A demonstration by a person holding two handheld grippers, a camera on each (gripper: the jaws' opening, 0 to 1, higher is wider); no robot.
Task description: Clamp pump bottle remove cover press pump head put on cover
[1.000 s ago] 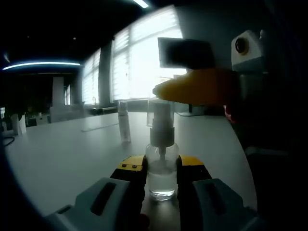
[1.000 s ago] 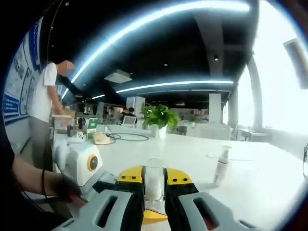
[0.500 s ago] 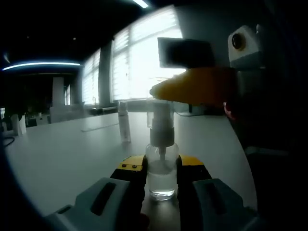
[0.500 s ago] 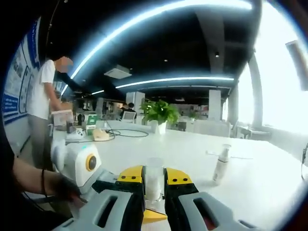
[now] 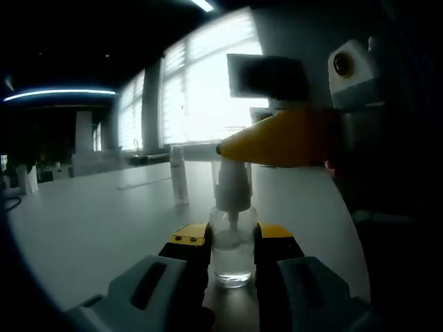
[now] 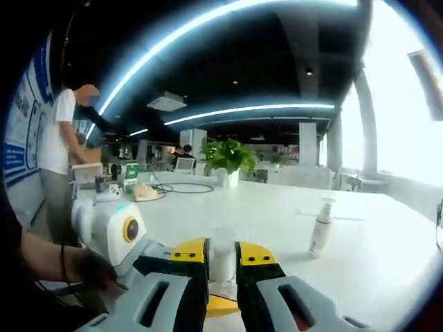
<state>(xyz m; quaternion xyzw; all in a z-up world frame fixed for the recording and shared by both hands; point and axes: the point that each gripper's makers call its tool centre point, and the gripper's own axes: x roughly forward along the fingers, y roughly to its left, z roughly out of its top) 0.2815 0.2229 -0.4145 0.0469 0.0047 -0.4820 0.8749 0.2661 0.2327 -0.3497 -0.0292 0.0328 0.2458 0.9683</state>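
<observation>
A: Down goes your right gripper (image 5: pixel 228 147). Its yellow jaw tip sits lower than half a sec ago in the left gripper view, and the white plastic pump head (image 5: pixel 232 181) looks sunk toward its collar beneath it. You're mid-press, by my read.

B: What's the left doing?

A: Your left gripper (image 5: pixel 232 242) is clenched on the small clear round pump bottle (image 5: pixel 232 252), yellow-tipped jaws touching both sides of the body. Bottle stands upright on the pale white tabletop (image 5: pixel 97 221), some clear liquid in the bottom.

B: And the cover?

A: In the right gripper view, your right gripper (image 6: pixel 221 257) grips the clear cylindrical plastic cover (image 6: pixel 222 254) between its jaws, so the cover is off. You're pressing w/ the cover in the claw, jaw underside on the pump top.

B: Anything else nearby?

A: One slim white spray bottle (image 6: pixel 320 227) stands further along the table, well apart. A person in a white shirt (image 6: pixel 57 159) is off at the far left, and a green potted plant (image 6: pixel 226 160) sits at the back.

B: What's left?

A: Finish the press, lift clear, then cap it. Watch alignment: the cover must drop straight over the head.
</observation>
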